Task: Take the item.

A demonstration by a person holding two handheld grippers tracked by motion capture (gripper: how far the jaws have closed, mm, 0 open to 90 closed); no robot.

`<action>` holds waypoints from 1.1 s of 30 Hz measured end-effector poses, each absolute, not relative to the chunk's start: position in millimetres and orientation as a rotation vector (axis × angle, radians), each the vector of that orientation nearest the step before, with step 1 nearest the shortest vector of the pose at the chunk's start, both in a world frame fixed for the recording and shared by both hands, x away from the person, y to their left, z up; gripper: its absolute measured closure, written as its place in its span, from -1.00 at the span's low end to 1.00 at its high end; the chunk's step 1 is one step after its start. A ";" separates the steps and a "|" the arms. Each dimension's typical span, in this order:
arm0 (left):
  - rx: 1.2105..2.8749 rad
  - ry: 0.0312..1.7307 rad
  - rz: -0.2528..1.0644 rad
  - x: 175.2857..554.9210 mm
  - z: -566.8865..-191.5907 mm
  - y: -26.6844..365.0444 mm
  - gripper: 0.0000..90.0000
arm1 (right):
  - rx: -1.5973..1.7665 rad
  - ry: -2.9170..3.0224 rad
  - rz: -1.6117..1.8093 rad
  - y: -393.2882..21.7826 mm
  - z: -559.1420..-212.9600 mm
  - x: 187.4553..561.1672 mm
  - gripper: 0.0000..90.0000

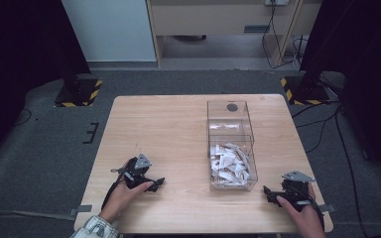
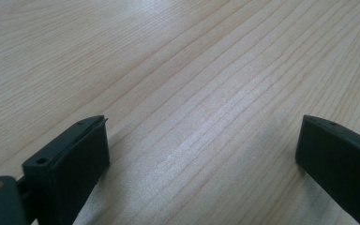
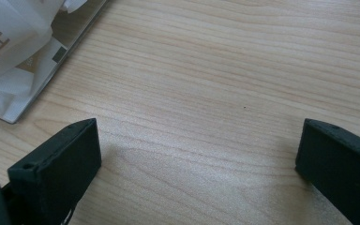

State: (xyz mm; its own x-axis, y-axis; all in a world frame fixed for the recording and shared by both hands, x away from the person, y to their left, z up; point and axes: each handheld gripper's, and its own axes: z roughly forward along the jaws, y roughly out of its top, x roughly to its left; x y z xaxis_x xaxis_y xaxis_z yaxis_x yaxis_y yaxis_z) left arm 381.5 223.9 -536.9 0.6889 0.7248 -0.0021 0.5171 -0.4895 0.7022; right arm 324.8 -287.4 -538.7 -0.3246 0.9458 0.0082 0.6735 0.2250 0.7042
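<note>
Starting at the left of the high view: the left hand (image 1: 121, 194) holds the left gripper (image 1: 155, 184) low over the near-left part of the wooden table (image 1: 168, 129), with its grey three-cornered plate on top and the tips pointing toward the middle. In the left gripper view its jaws stand wide apart with nothing between them, just bare wood grain underneath.

Moving right, there's a clear plastic box (image 1: 230, 144) sitting right of the table's centre, long side running away from the person. It looks split into two compartments. The near one is stuffed with a loose heap of white paper packets (image 1: 229, 166), some with brown printing on them. The far compartment looks mostly bare, with maybe a pale packet or two against the divider, but I can't tell through the glare. There's a dark round spot at the far end of the box top.

Far right, the right hand (image 1: 305, 213) holds the right gripper (image 1: 270, 194) at the near-right corner of the table, just beside the box's near end and not touching it. In the right gripper view the jaws are spread wide, nothing gripped, and the box corner with packets (image 3: 9, 51) inside sits at upper left.
</note>
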 end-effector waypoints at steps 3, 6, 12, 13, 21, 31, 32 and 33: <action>2.203 0.948 0.384 381.6 -536.9 223.9 -0.97 | 1.493 2.083 0.863 -287.3 -538.6 324.5 -0.98; 2.199 0.954 0.383 381.1 -536.7 223.6 -0.96 | 1.492 2.081 0.863 -287.3 -538.7 324.3 -0.98; 2.188 0.953 0.378 379.1 -534.0 221.9 -0.93 | 1.492 2.081 0.862 -287.4 -538.6 323.8 -0.98; 2.181 0.947 0.381 378.5 -532.6 221.2 -0.93 | 1.492 2.081 0.862 -287.4 -538.6 323.8 -0.98; 2.162 0.915 0.386 374.6 -527.1 216.9 -0.92 | 1.492 2.081 0.862 -287.4 -538.6 323.8 -0.98; 2.161 0.861 0.373 368.8 -522.6 207.4 -0.92 | 1.491 2.081 0.862 -287.4 -538.6 323.6 -0.98; 2.160 0.858 0.372 368.3 -522.5 206.5 -0.92 | 1.492 2.081 0.862 -287.4 -538.6 323.6 -0.98; 2.163 0.852 0.369 367.6 -522.1 205.0 -0.91 | 1.491 2.081 0.862 -287.4 -538.6 323.6 -0.98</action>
